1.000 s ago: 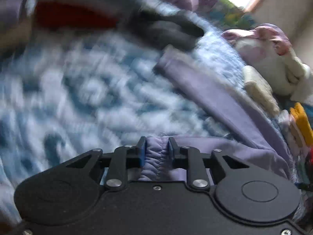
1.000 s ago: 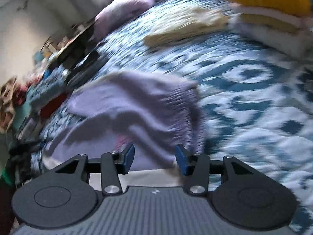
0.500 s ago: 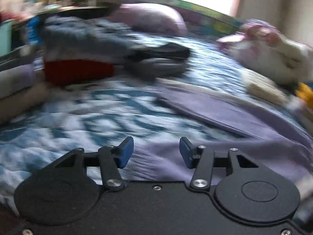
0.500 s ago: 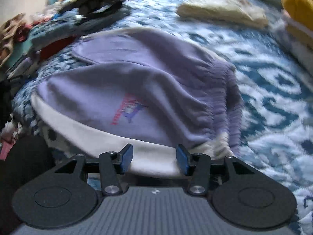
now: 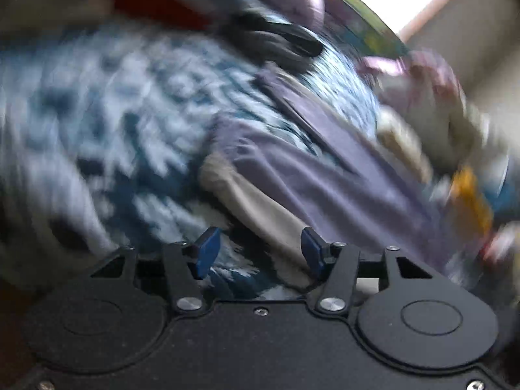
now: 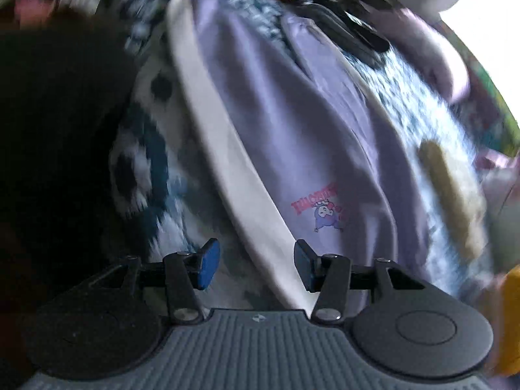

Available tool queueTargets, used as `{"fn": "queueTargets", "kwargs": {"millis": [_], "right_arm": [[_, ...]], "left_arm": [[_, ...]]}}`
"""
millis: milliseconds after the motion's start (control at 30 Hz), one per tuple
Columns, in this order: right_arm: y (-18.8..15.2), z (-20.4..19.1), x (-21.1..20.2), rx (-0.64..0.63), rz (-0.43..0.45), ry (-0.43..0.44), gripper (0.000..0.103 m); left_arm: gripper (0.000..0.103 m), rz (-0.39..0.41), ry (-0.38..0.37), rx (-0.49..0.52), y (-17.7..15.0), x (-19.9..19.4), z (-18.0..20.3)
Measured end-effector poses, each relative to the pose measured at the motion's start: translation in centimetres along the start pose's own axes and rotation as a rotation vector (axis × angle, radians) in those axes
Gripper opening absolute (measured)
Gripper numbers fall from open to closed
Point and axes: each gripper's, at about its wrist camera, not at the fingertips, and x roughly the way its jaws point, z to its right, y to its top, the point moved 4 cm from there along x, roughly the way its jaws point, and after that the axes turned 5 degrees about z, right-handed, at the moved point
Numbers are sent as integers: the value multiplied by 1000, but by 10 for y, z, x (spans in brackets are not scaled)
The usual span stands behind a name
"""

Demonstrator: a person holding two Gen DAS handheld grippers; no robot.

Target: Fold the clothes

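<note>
I'm between folds: left gripper [image 5: 256, 247] opening, right gripper [image 6: 253, 260] released, both empty over the lilac garment [image 6: 292, 123] (white band between them). Next, I regrip an edge.

Lilac garment [image 6: 282, 120] laid out on a blue-and-white patterned bedspread [image 6: 143, 175]

It is pale purple with a broad white band [image 6: 234, 175] down its left edge and a small pink-and-purple cartoon print [image 6: 320, 208] near its close end. It lies flat, lightly creased, running from near to far. Its far part narrows into a long purple strip [image 5: 328, 130]; blur hides finer detail.
</note>
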Motion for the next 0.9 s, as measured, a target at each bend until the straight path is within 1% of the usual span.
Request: {"fn": "queueTargets", "kwargs": {"millis": [67, 100, 167, 200, 233, 267, 300, 333, 367, 400, 467, 500, 567, 600, 667, 700, 767, 867, 900], "right_arm": [[-2, -5, 3, -51, -3, -46, 49], [-2, -6, 4, -58, 7, -63, 47], [0, -8, 6, -70, 27, -98, 41], [0, -9, 6, -77, 37, -115, 37], [2, -10, 8, -83, 44, -123, 35], [3, -11, 9, -88, 50, -131, 27], [3, -13, 13, -89, 31, -112, 11], [2, -13, 17, -79, 7, -70, 4], [3, -15, 19, -68, -7, -27, 4], [4, -18, 15, -73, 0, -2, 4], [5, -21, 4, -69, 14, 42, 4], [6, -20, 0, -68, 26, 42, 4], [4, -18, 2, -62, 23, 53, 4], [4, -18, 3, -58, 16, 63, 6], [4, -18, 4, -50, 2, 85, 10], [4, -19, 0, -38, 12, 95, 15], [3, -20, -11, -4, 35, 121, 21], [4, -5, -22, 57, 48, 136, 22], [4, 3, -24, 73, 46, 127, 22]], "left_arm": [[56, -7, -10, -164, 2, 6, -15], [56, -3, -12, -217, 4, 11, -19], [54, 27, -21, -278, 7, 17, -20], [50, 39, -11, -289, 9, 21, -20], [18, 52, 1, -299, 10, 26, -19], [3, 64, 12, -309, 12, 30, -18], [2, 72, 35, -296, 12, 31, -16], [2, 85, 33, -294, 13, 28, -13], [2, 103, 29, -280, 15, 21, -10], [2, 121, 24, -267, 16, 14, -8], [2, 107, 38, -238, 15, 15, -12], [2, 100, 46, -224, 15, 16, -15], [4, 48, 84, -240, 11, 26, -27], [6, 55, 66, -256, 11, 24, -29], [18, 79, 86, -240, 15, 13, -26], [23, 102, 103, -195, 17, 7, -20], [23, 147, 124, -93, 23, -5, -8], [24, 162, 92, 53, 34, -6, 21], [25, 160, 85, 105, 36, -2, 31]]}}
